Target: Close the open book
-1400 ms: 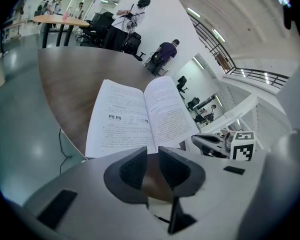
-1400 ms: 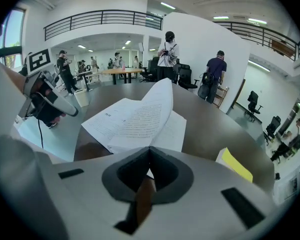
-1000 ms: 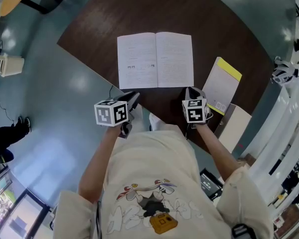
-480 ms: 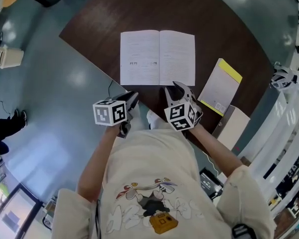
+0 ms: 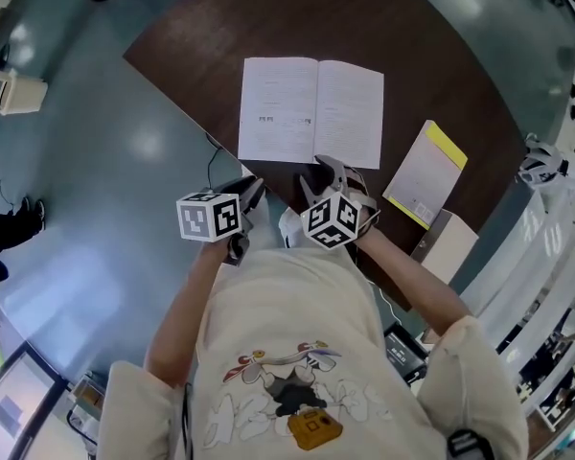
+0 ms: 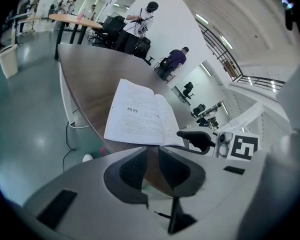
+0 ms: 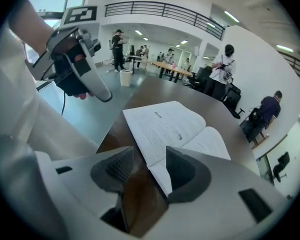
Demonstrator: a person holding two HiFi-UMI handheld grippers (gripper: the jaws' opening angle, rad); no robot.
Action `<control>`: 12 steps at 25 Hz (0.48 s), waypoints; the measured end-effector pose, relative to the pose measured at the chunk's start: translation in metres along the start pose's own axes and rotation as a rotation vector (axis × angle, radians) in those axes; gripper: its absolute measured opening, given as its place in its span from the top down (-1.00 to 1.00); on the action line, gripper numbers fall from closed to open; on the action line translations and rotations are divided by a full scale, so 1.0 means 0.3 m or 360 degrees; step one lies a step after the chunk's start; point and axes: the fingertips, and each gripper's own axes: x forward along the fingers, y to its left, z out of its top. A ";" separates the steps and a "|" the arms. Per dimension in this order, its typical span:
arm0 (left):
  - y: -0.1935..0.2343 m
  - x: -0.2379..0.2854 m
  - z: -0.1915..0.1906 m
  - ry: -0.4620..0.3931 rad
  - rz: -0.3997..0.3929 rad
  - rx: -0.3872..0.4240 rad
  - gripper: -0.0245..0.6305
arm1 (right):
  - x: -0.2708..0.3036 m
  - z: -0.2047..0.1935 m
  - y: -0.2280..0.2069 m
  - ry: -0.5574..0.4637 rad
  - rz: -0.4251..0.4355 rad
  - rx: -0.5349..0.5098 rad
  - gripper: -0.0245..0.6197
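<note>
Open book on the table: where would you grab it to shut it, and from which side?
Take the near edge of the right-hand page, coming from the person's side. The book lies flat and open on the table, so only thin page edges offer a hold, and that edge faces the right gripper. Its jaws have just been opening, with the book's edge between them, not yet pinched.

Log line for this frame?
book: open, flat on table | right gripper: jaws just opening, book edge between them, no grip | left gripper: jaws apart, empty
</note>
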 end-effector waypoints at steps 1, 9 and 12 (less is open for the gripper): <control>0.006 -0.005 -0.007 -0.0001 0.0006 -0.0007 0.70 | 0.025 0.011 0.025 0.0010 0.0020 -0.0084 0.28; 0.061 -0.062 -0.020 -0.0049 0.0064 -0.0073 0.70 | 0.210 0.108 0.129 0.0077 -0.0028 -0.0762 0.24; 0.078 -0.074 -0.023 -0.0052 0.0076 -0.0090 0.70 | 0.255 0.099 0.133 0.0156 -0.0036 -0.0846 0.24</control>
